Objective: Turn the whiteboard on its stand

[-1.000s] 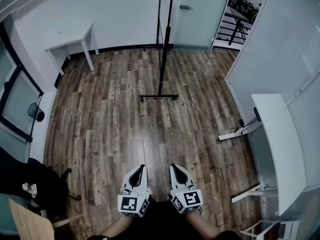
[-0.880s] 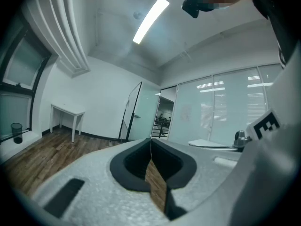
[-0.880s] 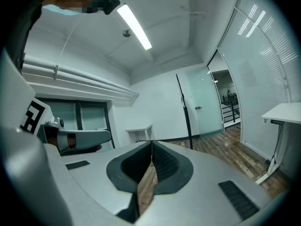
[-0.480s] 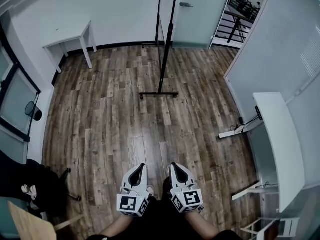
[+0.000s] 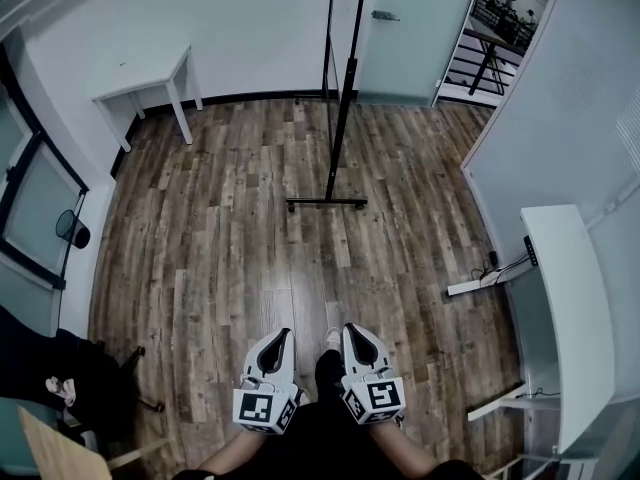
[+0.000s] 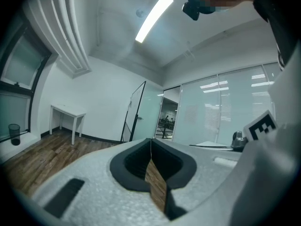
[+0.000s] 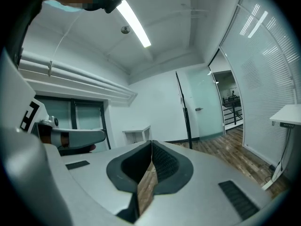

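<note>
The whiteboard [image 5: 328, 38] stands edge-on at the far side of the room, a thin panel on a black stand [image 5: 342, 108] with a low wheeled foot [image 5: 326, 203]. It also shows as a tall tilted panel [image 6: 135, 109] in the left gripper view and as a dark pole [image 7: 184, 109] in the right gripper view. My left gripper [image 5: 279, 337] and right gripper [image 5: 355, 331] are side by side at the bottom, far from the board. Both are shut with nothing between the jaws, as the left gripper [image 6: 150, 141] and right gripper [image 7: 151, 143] show in their own views.
Wooden floor [image 5: 240, 258] stretches between me and the stand. A small white table [image 5: 145, 80] stands at the back left, a glass door [image 5: 405, 28] behind the board, a white desk [image 5: 562, 298] along the right wall. A black bin [image 5: 72, 226] sits at the left.
The view has shifted slightly, so the stand sits a little lower and further right in the picture. Both grippers stay shut in the same place in the view.
</note>
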Demonstrator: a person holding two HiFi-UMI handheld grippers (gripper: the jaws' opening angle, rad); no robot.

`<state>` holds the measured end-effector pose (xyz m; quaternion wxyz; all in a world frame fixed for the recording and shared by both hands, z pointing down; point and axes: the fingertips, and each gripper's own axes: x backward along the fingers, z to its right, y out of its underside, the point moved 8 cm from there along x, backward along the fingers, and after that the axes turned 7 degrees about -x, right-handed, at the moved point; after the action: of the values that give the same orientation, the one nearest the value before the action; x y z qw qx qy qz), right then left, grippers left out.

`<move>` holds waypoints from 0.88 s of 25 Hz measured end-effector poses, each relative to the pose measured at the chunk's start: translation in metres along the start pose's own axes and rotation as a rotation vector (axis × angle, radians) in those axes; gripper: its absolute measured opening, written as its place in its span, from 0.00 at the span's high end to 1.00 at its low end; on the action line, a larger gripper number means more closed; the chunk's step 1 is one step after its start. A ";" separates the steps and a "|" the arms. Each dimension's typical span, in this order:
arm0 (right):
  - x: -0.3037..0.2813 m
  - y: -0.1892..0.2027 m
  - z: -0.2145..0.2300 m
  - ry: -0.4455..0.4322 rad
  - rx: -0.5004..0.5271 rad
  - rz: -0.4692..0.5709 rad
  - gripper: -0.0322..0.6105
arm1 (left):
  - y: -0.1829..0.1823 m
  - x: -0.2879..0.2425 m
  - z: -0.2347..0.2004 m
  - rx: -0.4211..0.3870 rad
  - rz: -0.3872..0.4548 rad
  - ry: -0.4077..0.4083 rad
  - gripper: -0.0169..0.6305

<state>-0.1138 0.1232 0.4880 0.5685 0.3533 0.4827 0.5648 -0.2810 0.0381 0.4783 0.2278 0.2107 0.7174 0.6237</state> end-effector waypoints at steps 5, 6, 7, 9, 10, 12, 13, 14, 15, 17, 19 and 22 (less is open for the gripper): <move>-0.048 -0.019 0.042 -0.020 -0.001 -0.005 0.93 | -0.010 -0.069 0.000 -0.040 0.000 0.010 0.95; -0.057 -0.025 0.051 -0.022 0.001 -0.006 0.93 | -0.012 -0.082 0.002 -0.042 -0.001 0.011 0.95; -0.066 -0.030 0.061 -0.025 0.003 -0.006 0.93 | -0.015 -0.096 0.003 -0.045 -0.001 0.011 0.95; -0.084 -0.040 0.081 -0.030 0.003 -0.005 0.93 | -0.018 -0.124 0.005 -0.048 -0.001 0.008 0.95; -0.093 -0.044 0.091 -0.033 0.004 -0.006 0.93 | -0.019 -0.138 0.005 -0.047 -0.004 0.005 0.95; -0.112 -0.052 0.111 -0.038 0.012 -0.011 0.93 | -0.023 -0.165 0.006 -0.045 -0.010 0.000 0.95; -0.123 -0.055 0.121 -0.039 0.018 -0.016 0.93 | -0.025 -0.178 0.007 -0.045 -0.012 -0.002 0.95; -0.133 -0.057 0.131 -0.041 0.022 -0.023 0.93 | -0.027 -0.191 0.007 -0.044 -0.013 -0.006 0.95; -0.142 -0.059 0.141 -0.044 0.024 -0.032 0.93 | -0.028 -0.203 0.009 -0.040 -0.013 -0.012 0.95; -0.155 -0.062 0.159 -0.052 0.028 -0.047 0.93 | -0.028 -0.221 0.014 -0.031 -0.010 -0.022 0.95; -0.166 -0.066 0.172 -0.063 0.032 -0.053 0.93 | -0.031 -0.236 0.017 -0.028 -0.004 -0.037 0.95; -0.182 -0.074 0.188 -0.071 0.022 -0.059 0.93 | -0.038 -0.257 0.016 -0.033 0.002 -0.052 0.95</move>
<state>0.1058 -0.0375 0.4985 0.5979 0.3648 0.4787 0.5294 -0.0648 -0.1052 0.4549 0.2491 0.2238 0.7005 0.6302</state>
